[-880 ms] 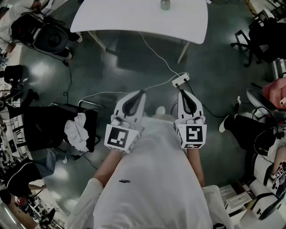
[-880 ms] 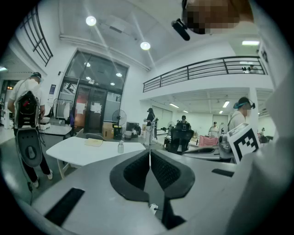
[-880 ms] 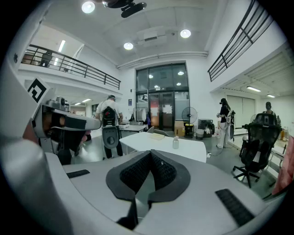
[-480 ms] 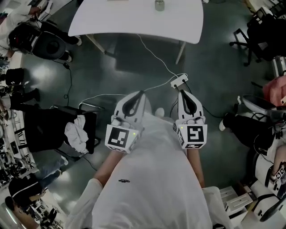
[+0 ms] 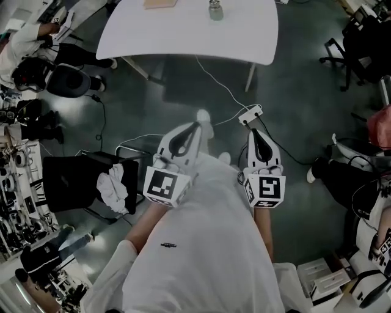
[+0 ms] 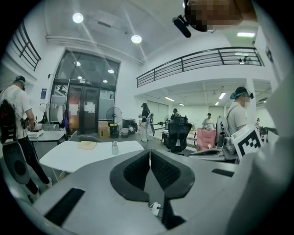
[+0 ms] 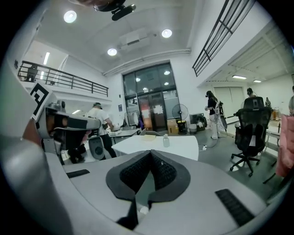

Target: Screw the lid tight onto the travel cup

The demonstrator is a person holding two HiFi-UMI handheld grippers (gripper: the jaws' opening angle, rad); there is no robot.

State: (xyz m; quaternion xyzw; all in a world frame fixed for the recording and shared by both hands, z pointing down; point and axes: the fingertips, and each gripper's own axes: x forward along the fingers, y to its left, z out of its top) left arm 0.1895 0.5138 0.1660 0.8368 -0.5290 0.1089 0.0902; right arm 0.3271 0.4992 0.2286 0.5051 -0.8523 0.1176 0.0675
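Closest to me, I hold both tools in front of my white shirt (image 5: pixel 201 244), each with its marker cube towards my body: the left cube (image 5: pixel 166 186) and the right cube (image 5: pixel 264 189). The left gripper (image 5: pixel 194 126) has its jaws pressed together with nothing between them; in its own view the two black pads meet in a thin line. The right gripper (image 5: pixel 252 132) is the same, jaws closed flat on each other and empty. Both point forward over the dark floor (image 5: pixel 305 92), well short of the table. Just past the left tips I see the toe of a white shoe (image 5: pixel 204 117), and just past the right tips a white power strip (image 5: pixel 250 114) lies on the floor, with a white cable (image 5: pixel 214 76) running from it towards the table. To my left stands a black chair (image 5: pixel 73 180) with a white cloth (image 5: pixel 113 186) draped over it. Farther on is the white table (image 5: pixel 183 33), and the travel cup (image 5: pixel 215 10) stands upright on it near the far edge, well apart from both tools; it is too small for me to tell how its lid sits. A flat tan thing (image 5: pixel 160 3) lies on the table to the cup's left. Beyond the table, the gripper views show a black office chair (image 7: pixel 248 133), a standing fan (image 6: pixel 113 114) and several people.
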